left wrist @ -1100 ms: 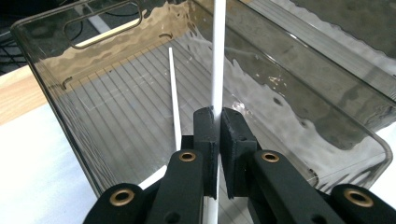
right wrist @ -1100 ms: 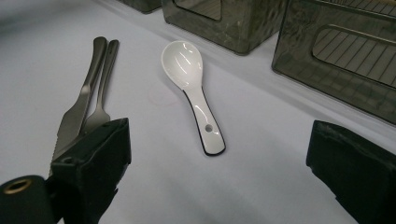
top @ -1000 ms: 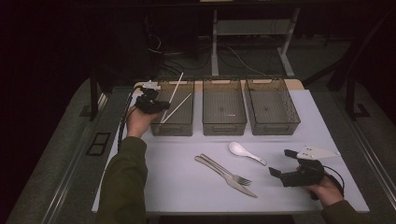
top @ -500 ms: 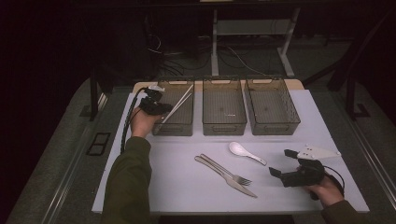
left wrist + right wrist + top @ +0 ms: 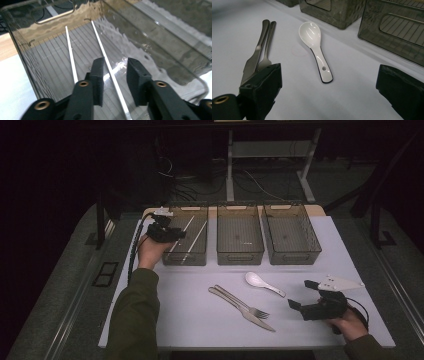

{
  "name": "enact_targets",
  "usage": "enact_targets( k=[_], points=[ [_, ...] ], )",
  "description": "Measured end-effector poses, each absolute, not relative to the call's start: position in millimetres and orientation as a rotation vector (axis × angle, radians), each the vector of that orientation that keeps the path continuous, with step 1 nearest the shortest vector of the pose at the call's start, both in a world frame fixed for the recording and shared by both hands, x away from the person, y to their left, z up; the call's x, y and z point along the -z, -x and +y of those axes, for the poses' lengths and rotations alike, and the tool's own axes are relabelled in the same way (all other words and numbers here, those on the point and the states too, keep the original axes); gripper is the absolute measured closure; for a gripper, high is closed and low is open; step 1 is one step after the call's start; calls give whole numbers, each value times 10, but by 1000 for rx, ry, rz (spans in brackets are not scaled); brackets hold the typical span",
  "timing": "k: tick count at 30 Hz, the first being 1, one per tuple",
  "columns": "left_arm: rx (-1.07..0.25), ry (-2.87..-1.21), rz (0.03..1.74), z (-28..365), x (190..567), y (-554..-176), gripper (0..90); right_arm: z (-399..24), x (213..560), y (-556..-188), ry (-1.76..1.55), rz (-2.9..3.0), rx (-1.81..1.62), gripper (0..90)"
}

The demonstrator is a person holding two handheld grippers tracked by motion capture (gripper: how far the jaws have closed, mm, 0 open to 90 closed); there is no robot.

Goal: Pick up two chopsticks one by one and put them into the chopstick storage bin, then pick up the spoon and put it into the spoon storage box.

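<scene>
Two pale chopsticks point(image 5: 189, 234) point(image 5: 70, 50) lie on the floor of the leftmost clear bin point(image 5: 185, 261) point(image 5: 150, 37). My left gripper point(image 5: 178, 234) point(image 5: 115, 66) hovers over that bin's left side. Its jaws have just been opening and now stand apart; one chopstick runs under the gap between them and the pads do not press it. At the front right of the table, my right gripper point(image 5: 301, 294) point(image 5: 329, 72) is wide open and holds nothing. It faces a white ceramic spoon point(image 5: 257, 280) point(image 5: 310, 31) lying on the table ahead.
A metal knife and fork point(image 5: 240, 302) point(image 5: 259, 47) lie side by side at the table's middle front. Two more clear bins point(image 5: 240, 237) point(image 5: 291, 235) stand to the right of the first, along the back of the white tabletop point(image 5: 190, 310).
The chopsticks, held tilted upward in the left gripper a second ago, came down and now lie loose in the bin. The left jaws opened. The right gripper kept still.
</scene>
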State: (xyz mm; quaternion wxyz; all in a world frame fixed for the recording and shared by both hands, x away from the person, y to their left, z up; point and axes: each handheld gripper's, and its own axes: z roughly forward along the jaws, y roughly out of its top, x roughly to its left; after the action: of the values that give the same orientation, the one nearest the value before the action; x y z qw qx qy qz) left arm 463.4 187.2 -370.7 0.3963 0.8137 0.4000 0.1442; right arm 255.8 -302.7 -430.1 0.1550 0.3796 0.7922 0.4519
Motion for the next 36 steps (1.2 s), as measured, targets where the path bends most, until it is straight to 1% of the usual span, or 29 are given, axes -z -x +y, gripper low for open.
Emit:
enact_targets(
  k=[2,5,8,14,21,32,36],
  points=[
    [-360,-2051,1002,1872,3672,-4594,592,-3025,4301,-2557,-1087,2270,-1295,65],
    [-345,-2039,970,1852,3621,-4511,561,-3024,4302,-2559,-1085,2271,-1294,65],
    [-328,-2012,950,1828,3579,-4415,536,-3024,4301,-2560,-1084,2271,-1297,65],
    [-310,-2020,905,1782,3533,-4215,485,-3025,4300,-2558,-1088,2270,-1295,65],
    [-275,-1989,850,1744,3543,-3953,422,-3027,4301,-2560,-1089,2267,-1290,65],
    [-284,-1992,778,1665,3595,-3573,352,-3029,4298,-2556,-1090,2264,-1294,65],
    [-297,-1993,757,1628,3644,-3430,288,-3028,4297,-2558,-1087,2265,-1296,65]
  ],
)
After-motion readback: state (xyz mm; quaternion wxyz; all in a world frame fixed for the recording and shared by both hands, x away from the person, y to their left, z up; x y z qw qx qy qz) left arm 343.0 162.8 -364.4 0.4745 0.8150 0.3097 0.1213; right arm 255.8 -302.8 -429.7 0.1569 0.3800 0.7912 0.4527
